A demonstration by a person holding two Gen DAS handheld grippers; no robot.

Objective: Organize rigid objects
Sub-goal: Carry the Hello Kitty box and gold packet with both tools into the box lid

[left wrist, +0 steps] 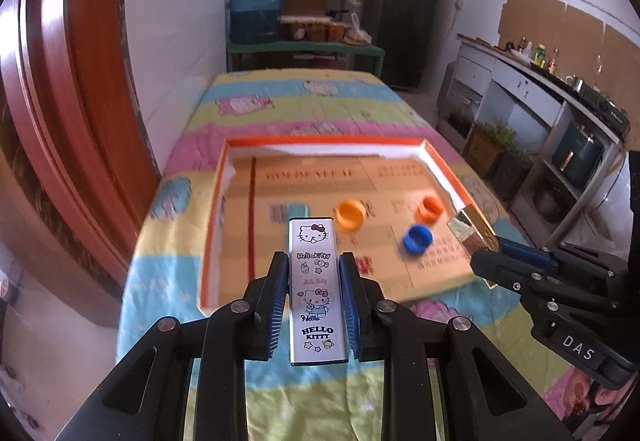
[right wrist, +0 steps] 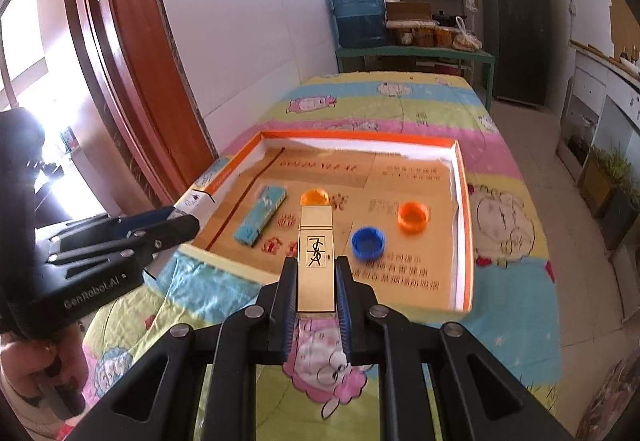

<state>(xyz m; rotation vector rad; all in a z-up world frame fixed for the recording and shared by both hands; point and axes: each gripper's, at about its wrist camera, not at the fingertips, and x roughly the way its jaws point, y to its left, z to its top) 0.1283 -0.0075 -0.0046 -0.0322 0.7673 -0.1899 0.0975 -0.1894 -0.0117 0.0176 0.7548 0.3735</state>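
Landmark: the orange-rimmed tray (right wrist: 464, 209) sits on a worktop under a cartoon-print cloth (right wrist: 224, 305); every place below is given against it.

Left gripper (left wrist: 314, 297): clenched on the Hello Kitty case (left wrist: 316, 281), held at the tray's near edge, above the left half of the floor.

Left-side risk: the pads grip only the lower half of the long case, so I reckon it could pivot or slide out if it tips on the way down. It could also catch the near rim.

Teal pack (right wrist: 260, 215): lies flat inside the tray, left of middle. Lowering the case here may knock it askew.

Yellow-orange cap (left wrist: 350, 215): inside the tray, near the middle, partly hidden behind the gold box in the right view.

Right gripper (right wrist: 316, 289): grasping the gold box (right wrist: 316, 257), held over the near edge, middle-right.

Blue cap (right wrist: 368, 243): inside, just right of the gold box; a careless drop could send it rolling.

Orange cap (right wrist: 414, 217): inside, towards the right wall.

Shared risk: both grippers crowd the near edge, so they might bump each other.
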